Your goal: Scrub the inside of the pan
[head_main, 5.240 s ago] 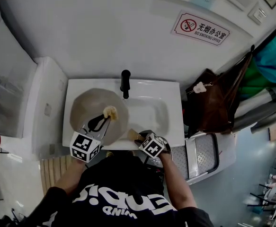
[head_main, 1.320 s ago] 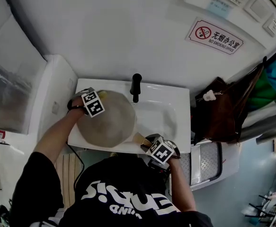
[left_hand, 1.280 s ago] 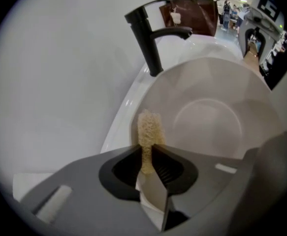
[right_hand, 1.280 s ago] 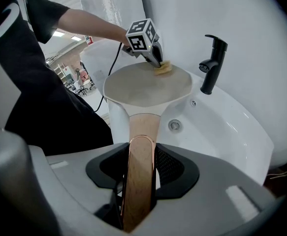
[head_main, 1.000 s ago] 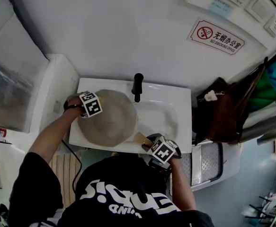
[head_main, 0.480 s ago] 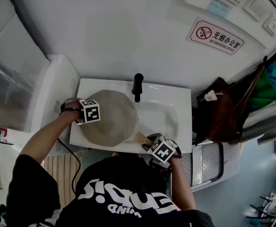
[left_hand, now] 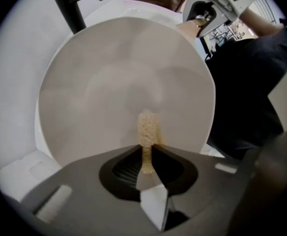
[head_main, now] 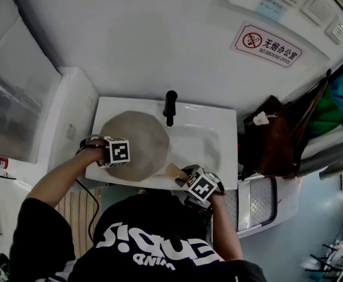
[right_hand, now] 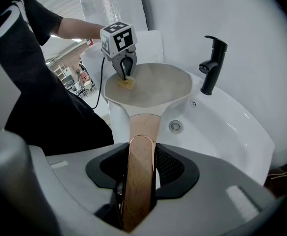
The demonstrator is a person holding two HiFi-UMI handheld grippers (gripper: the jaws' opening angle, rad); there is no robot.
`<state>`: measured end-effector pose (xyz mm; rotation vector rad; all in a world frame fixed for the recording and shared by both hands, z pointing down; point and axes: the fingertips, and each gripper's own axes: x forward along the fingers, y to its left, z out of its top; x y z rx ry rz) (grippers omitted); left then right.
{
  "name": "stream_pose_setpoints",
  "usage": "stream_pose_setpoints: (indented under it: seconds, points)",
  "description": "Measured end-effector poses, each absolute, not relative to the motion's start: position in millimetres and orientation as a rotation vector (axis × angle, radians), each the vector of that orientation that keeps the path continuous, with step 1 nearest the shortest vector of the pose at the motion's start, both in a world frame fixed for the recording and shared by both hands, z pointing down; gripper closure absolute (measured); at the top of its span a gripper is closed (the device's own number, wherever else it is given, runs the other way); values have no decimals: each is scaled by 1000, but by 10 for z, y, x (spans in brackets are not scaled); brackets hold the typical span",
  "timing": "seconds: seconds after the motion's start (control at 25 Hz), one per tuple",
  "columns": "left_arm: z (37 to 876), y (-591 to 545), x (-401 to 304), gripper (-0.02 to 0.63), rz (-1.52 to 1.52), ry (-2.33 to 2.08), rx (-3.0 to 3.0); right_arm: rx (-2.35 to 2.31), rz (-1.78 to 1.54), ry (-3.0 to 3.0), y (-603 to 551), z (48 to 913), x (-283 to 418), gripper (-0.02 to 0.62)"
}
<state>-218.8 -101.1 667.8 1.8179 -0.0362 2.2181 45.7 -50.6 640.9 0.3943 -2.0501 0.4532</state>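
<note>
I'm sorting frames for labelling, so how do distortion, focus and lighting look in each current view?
Head view: evenly lit, sharp, wide-angle curve along the sink. Left gripper view: fisheye circle with black corners; sponge soft against the pale pan, near jaws blurred. Right gripper view: same dark vignette; pan handle blurred close up, faucet crisp.

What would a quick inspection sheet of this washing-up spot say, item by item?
Surface: white sink, black tap behind it.
Job's things: pan over the sink's left side; sponge on its inside.
Clutter: nothing seen.
Claws: left claw shut on sponge; right claw shut on the pan's handle.
Cables: black cable trails below the left claw.
Surroundings: white wall, no-smoking sign, brown bag to the right.
</note>
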Motion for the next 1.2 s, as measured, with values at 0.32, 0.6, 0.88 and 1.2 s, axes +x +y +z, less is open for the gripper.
stream_pose_setpoints:
  seconds: [0.32,0.6,0.88,1.2]
  points:
    - [6784,-716,-1715,547,2005,-19,1880,401,454,-2051,-509,6387,447,433]
    - [6763,-634,-1234,546,1774,-31,1968,400,453,-2054,-499,6404,434,433]
    - [6735,-718,-856,546,1689,-38,2038,394,452,-2050,-497,6407,439,433]
    - [6793,-973,-601,546,1560,-152,2117,400,457,-2044,-475,6386,433,433]
